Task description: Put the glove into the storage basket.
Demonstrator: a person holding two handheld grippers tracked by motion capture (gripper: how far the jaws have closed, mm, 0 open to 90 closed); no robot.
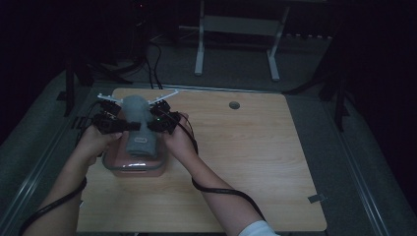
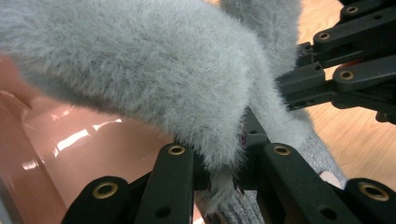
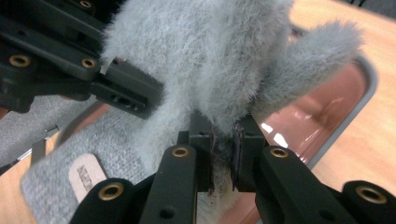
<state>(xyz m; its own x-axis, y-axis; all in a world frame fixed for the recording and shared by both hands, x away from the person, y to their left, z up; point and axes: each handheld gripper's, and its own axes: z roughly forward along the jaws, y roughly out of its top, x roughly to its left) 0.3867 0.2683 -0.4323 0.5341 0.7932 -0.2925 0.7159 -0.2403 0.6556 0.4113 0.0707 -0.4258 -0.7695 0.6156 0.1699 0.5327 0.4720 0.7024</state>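
Both grippers, left [image 1: 114, 114] and right [image 1: 158, 114], pinch a grey furry hat [image 1: 136, 123] between closed fingers above the pink box [image 1: 115, 168]; next, lower it in.

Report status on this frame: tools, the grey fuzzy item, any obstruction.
Left tool and right tool both shut on grey fuzzy garment. Garment held over pink container. Nothing in the way.

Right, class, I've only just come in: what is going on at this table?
A person holds a fuzzy grey garment between two hand-held grippers. The left gripper and the right gripper are each shut on its fabric at opposite sides. The garment hangs over a pink container on the wooden table, with its knit end inside.
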